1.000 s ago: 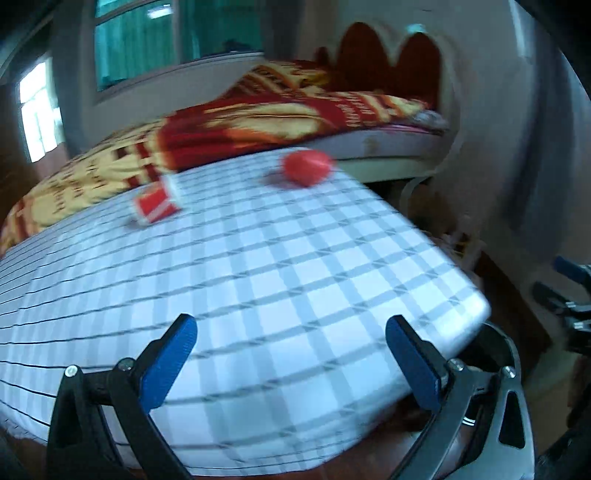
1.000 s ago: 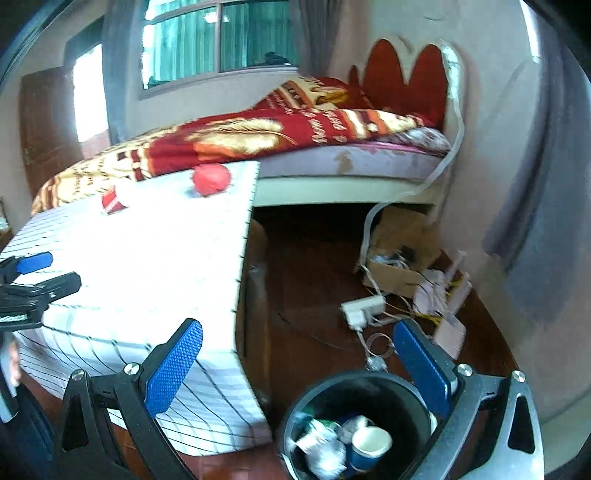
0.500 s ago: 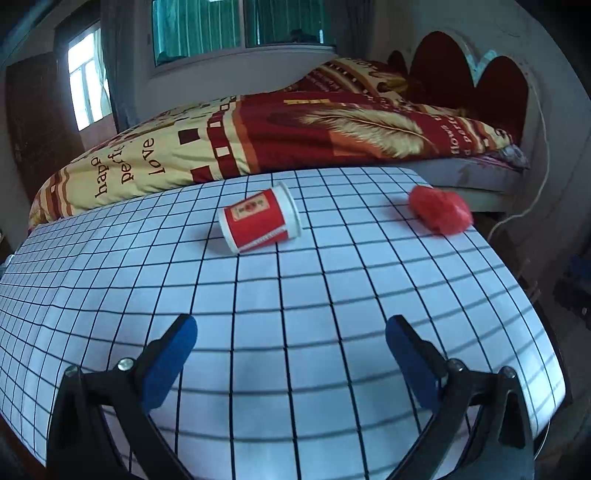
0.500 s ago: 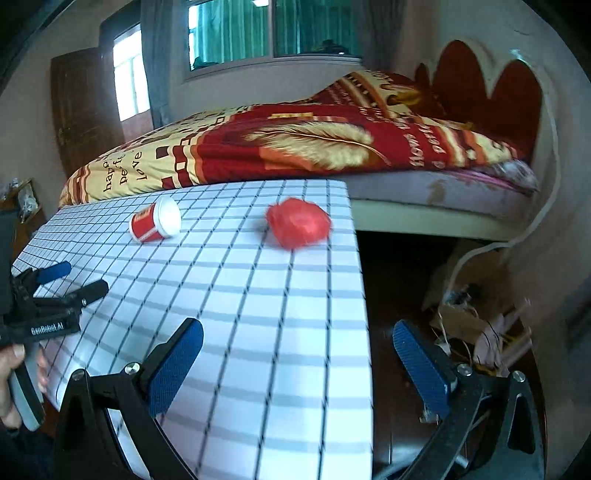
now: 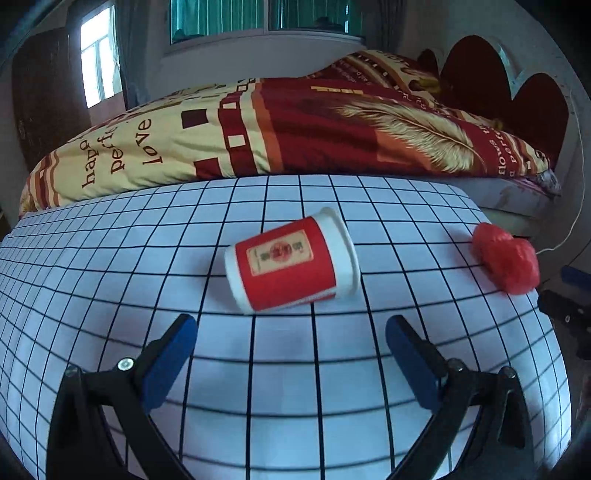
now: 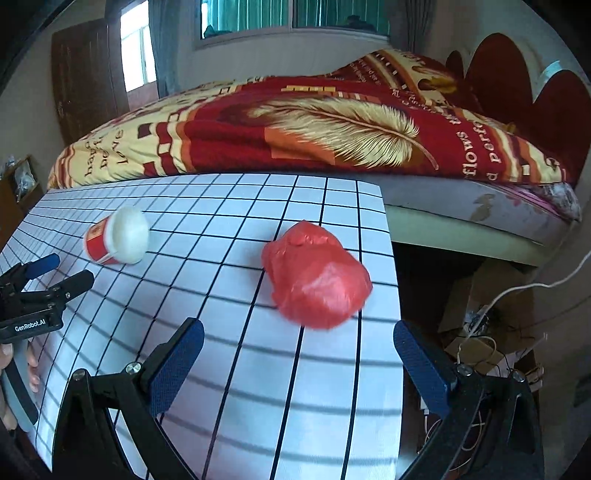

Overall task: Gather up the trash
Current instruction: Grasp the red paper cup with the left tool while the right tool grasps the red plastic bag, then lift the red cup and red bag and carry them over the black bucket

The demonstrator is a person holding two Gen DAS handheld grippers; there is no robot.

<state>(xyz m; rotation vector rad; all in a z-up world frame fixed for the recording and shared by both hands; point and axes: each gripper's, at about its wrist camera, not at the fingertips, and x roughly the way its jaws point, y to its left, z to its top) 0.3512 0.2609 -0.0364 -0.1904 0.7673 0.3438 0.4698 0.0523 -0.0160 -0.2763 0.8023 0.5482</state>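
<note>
Reaching stage: left claw [image 5: 290,339] wide apart before the tipped paper cup [image 5: 291,260], right claw [image 6: 297,341] wide apart before the red bag [image 6: 316,278] on the worktop [image 5: 332,387]; next, straddle and squeeze

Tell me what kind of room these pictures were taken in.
Most likely a bedroom at home: a bed with a red and yellow quilt and a red scalloped headboard stands right behind the checked table, below a curtained window.

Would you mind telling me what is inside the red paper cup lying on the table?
That cannot be seen. The red paper cup lies on its side on the checked tablecloth; the right wrist view shows only one pale round end, too blurred to tell opening from base.
</note>
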